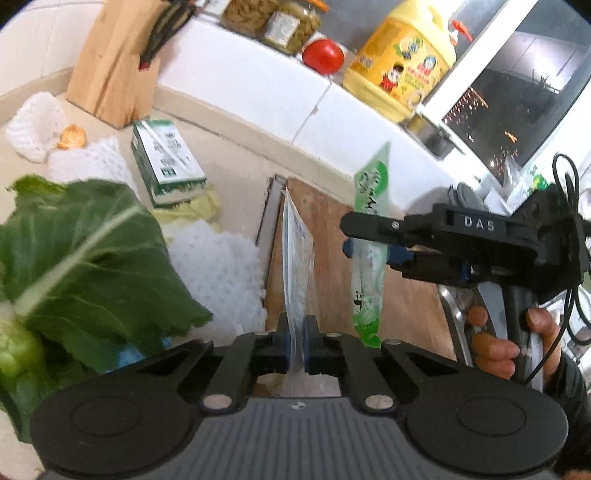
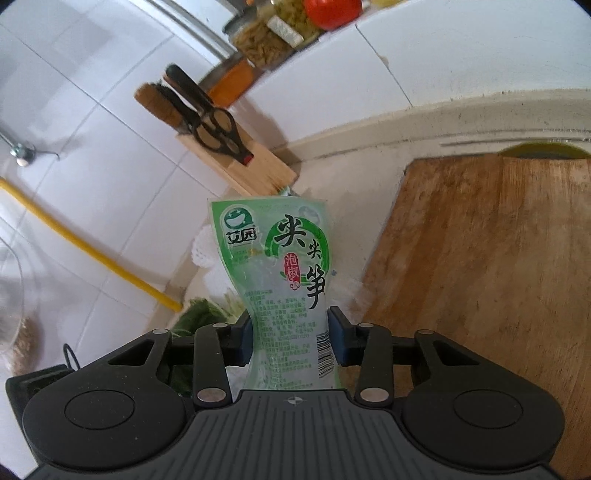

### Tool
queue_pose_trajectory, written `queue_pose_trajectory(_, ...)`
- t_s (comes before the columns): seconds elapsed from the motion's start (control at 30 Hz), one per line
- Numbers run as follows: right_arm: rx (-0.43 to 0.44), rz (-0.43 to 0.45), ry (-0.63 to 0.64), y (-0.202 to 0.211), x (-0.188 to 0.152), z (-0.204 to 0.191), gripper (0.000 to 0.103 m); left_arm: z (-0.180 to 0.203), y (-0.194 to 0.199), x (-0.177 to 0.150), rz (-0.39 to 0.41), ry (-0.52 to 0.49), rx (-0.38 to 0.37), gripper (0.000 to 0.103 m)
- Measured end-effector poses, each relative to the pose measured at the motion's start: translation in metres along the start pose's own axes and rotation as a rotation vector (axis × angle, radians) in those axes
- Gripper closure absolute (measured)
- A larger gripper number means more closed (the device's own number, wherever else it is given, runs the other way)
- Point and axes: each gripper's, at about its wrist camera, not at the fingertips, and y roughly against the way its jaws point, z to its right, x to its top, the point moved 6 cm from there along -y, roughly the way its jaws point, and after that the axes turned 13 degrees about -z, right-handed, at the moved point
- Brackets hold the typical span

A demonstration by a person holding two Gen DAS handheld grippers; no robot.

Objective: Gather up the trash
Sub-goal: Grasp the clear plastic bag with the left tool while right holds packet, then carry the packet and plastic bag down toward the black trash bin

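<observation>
Two jars [image 1: 273,18] hold greenish pickles; knife block [image 2: 236,162] holds scissors [image 2: 218,133].

Both wrist views close, angled down; share cutting board [image 1: 332,236].

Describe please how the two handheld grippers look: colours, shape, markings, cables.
Both are black plastic with blue pads, round discs and a ribbed grey body. The right gripper bears white letters "DAS", a pistol handle and thin black cables. The left gripper shows silver rivets.
</observation>
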Motion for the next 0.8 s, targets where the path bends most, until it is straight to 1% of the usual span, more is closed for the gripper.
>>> queue_pose_trajectory(0.07, -0.004, 0.014, -0.001, 0.002, 0.002, -0.003, 0.059, -0.001, 0.008, 0.003, 0.030, 0.009, -0.004, 0.100)
queue_pose_trajectory(0.1, 0.004, 0.022, -0.005, 0.004, 0.003, -0.004, 0.062, -0.002, 0.012, 0.004, 0.044, 0.012, -0.005, 0.100)
queue_pose_trajectory(0.23, 0.032, 0.057, -0.006, 0.011, 0.006, -0.011, 0.067, -0.006, 0.028, 0.009, 0.098, 0.018, -0.003, 0.100)
queue_pose_trajectory(0.33, 0.050, 0.074, -0.001, 0.014, 0.007, -0.019, 0.072, -0.010, 0.036, 0.010, 0.124, 0.033, -0.002, 0.100)
queue_pose_trajectory(0.5, 0.057, 0.070, 0.033, 0.010, 0.003, -0.036, 0.074, -0.010, 0.047, 0.005, 0.157, 0.033, -0.014, 0.100)
queue_pose_trajectory(0.57, 0.051, 0.060, 0.027, 0.007, 0.002, -0.038, 0.077, -0.011, 0.050, 0.001, 0.163, 0.034, -0.018, 0.100)
queue_pose_trajectory(0.7, 0.052, 0.052, 0.016, 0.004, -0.004, -0.045, 0.077, -0.012, 0.059, -0.008, 0.176, 0.039, -0.025, 0.100)
queue_pose_trajectory(0.8, 0.059, 0.056, 0.031, 0.005, -0.008, -0.056, 0.078, -0.014, 0.071, -0.013, 0.201, 0.042, -0.029, 0.100)
